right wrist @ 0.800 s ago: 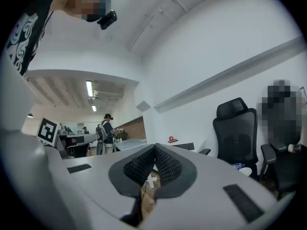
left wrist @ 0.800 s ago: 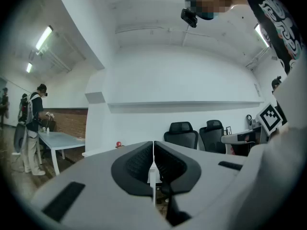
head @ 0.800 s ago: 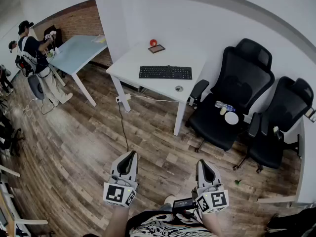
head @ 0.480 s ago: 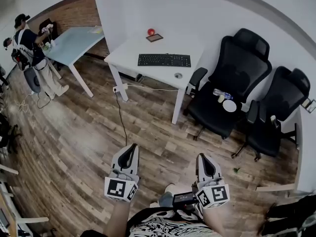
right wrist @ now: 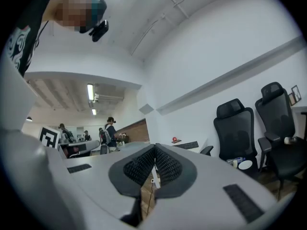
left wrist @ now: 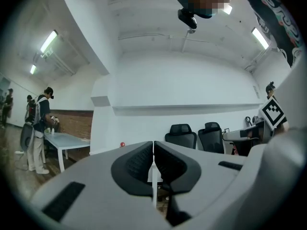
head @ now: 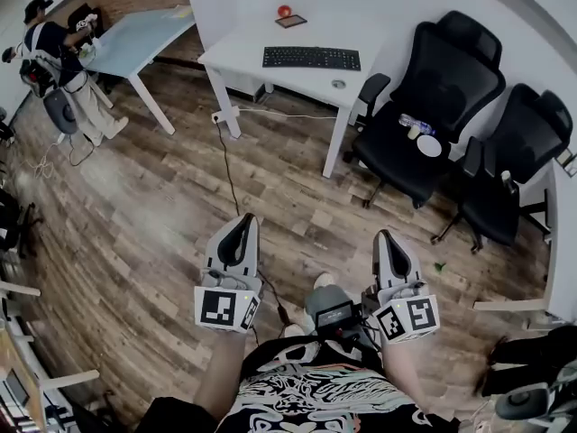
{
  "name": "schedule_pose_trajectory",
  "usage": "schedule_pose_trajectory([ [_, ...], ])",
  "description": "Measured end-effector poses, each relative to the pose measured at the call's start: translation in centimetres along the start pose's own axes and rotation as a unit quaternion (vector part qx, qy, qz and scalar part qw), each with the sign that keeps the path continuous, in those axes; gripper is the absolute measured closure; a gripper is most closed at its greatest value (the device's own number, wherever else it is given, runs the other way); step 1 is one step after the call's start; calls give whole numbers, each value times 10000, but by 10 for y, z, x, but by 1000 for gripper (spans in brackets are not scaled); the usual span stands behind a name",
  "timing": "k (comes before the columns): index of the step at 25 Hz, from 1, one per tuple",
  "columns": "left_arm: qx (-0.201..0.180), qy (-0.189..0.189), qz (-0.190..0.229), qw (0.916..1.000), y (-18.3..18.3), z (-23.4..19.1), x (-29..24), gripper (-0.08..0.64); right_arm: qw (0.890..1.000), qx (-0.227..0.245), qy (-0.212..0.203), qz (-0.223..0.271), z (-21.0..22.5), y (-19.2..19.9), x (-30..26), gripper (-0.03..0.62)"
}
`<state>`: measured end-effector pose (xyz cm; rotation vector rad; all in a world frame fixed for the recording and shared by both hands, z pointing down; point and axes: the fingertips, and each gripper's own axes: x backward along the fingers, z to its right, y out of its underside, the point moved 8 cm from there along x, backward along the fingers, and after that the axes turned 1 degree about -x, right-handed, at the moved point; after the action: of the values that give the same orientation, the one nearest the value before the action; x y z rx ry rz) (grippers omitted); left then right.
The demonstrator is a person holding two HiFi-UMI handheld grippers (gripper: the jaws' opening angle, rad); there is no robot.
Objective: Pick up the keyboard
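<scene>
While both are held level and low over the wooden floor [head: 162,215], close to the holder's body, the left tool [head: 241,225] has its jaws pressed together on nothing, and the right tool [head: 385,240] is likewise pressed together and empty. Beyond them a dark cable [head: 227,165] trails across the boards toward a white bench [head: 239,57] against the wall. On that bench the black keyboard [head: 311,58] lies flat, toward its right half, well apart from both tools. Behind it, near the wall, sit a red ball [head: 284,11] and a small dark flat device [head: 290,22]. Right of the bench stand two black chairs [head: 433,88]; the nearer seat carries a bottle [head: 410,123] and a white disc [head: 429,145]. Far left, a person [head: 54,57] stands at a pale blue bench [head: 140,39].
</scene>
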<state>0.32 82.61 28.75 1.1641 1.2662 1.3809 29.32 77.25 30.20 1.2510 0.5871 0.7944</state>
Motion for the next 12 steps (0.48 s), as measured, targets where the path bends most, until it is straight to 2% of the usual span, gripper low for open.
schedule_pose_trajectory([
  [4, 110, -123, -90, 9998, 10, -19, -14, 537, 9999, -38, -91, 66, 2, 3, -25, 563],
  [7, 106, -189, -147, 9997, 20, -33, -48, 537, 9994, -162, -268, 121, 17, 7, -60, 563],
  [12, 316, -496, -198, 9981, 29, -59, -123, 537, 9995, -154, -276, 64, 61, -1, -139, 563],
])
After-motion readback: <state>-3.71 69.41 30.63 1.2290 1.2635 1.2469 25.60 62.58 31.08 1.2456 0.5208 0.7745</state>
